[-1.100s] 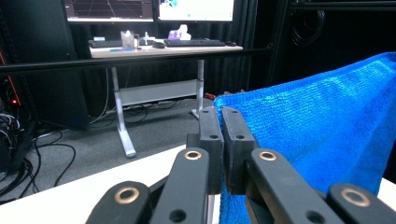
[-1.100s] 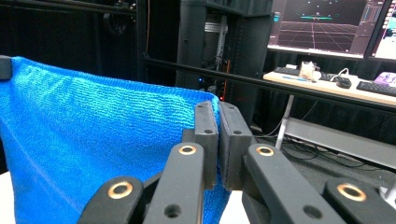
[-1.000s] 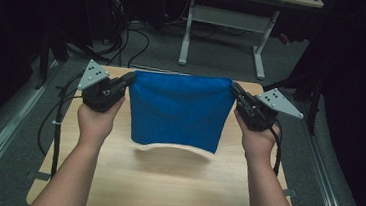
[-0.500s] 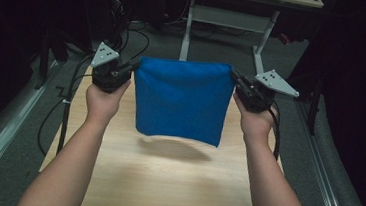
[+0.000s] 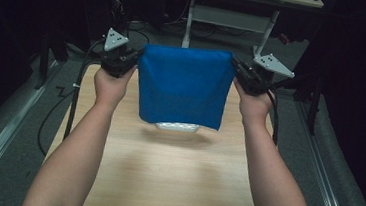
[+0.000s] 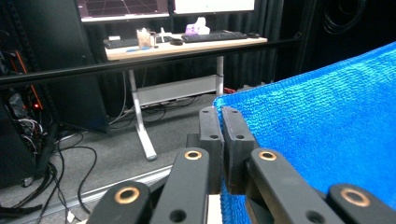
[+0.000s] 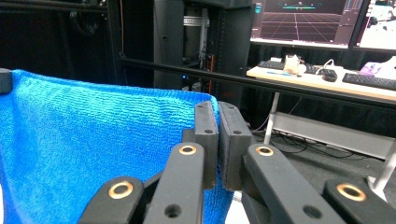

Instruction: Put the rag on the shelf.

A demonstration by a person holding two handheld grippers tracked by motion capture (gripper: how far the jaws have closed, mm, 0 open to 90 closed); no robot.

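While it hangs flat above the far half of the wooden table (image 5: 164,181), a blue cloth (image 5: 182,85) is stretched between two handheld grippers, its lower edge free in the air. At the cloth's 10 o'clock corner, the left gripper (image 5: 135,58) has its black jaws pressed together on the fabric; the left gripper view shows the jaws closed on the towel's textured edge (image 6: 222,140). At the 2 o'clock corner, the right gripper (image 5: 235,70) is clamped on the cloth likewise, its jaws pinching the corner (image 7: 217,135). A pale white object (image 5: 177,127) peeks out at 6 o'clock, just below the cloth's hem; what it is cannot be told. A desk (image 7: 322,77) with keyboards stands beyond, toward 12 o'clock.
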